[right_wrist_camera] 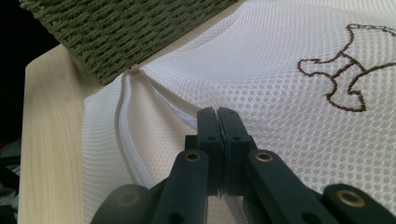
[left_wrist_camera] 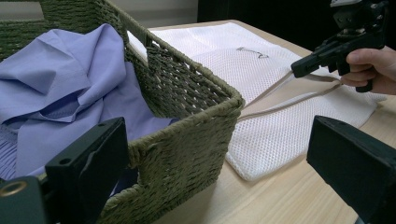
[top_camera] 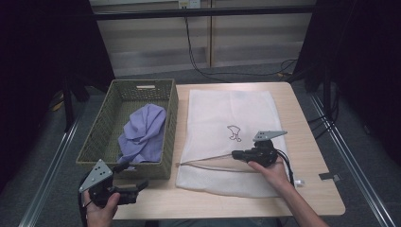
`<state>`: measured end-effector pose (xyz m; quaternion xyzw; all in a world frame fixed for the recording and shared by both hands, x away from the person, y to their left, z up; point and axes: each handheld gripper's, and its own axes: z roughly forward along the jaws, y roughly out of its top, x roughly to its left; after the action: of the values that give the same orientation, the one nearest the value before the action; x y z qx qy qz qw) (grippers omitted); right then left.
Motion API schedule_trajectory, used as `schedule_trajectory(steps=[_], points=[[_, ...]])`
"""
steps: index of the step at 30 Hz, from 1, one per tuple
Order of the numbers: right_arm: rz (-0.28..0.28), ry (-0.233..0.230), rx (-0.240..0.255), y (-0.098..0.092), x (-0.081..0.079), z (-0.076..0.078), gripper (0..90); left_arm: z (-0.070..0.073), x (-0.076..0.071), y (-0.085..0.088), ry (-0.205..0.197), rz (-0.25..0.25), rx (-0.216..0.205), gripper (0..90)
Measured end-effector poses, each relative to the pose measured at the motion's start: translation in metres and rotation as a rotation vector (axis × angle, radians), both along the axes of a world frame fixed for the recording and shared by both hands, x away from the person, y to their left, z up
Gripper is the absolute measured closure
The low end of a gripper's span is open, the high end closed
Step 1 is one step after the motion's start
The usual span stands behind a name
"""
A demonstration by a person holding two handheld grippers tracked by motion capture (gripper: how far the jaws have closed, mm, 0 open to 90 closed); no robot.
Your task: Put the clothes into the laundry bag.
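Observation:
A white mesh laundry bag with a small brown embroidered figure lies flat on the table, its zipper opening along the near side. My right gripper is shut on the upper edge of that opening and holds it a little off the lower layer; its jaws meet with mesh pinched between them. A green woven basket stands left of the bag and holds a crumpled lilac shirt. My left gripper hovers open at the basket's near right corner, nothing between its jaws.
The wooden table has bare strips along its near and right edges. Black drapes hang at both sides. Cables run across the floor behind the table. A small grey tab lies near the right edge.

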<state>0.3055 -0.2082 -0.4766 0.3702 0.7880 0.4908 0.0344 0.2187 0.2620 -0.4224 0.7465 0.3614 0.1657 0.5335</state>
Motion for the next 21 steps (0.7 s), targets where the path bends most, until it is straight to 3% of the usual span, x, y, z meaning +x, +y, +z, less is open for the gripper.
schedule_trajectory(steps=[7, 21], points=[[-0.011, -0.028, 0.046, -0.001, -0.001, 0.010, 89.0, 0.000, 0.000, 0.000, 0.000, 0.003, -0.001, 5.3], [-0.021, -0.049, 0.081, -0.005, 0.002, 0.022, 89.0, 0.000, 0.002, 0.001, 0.001, 0.000, -0.003, 5.3]])
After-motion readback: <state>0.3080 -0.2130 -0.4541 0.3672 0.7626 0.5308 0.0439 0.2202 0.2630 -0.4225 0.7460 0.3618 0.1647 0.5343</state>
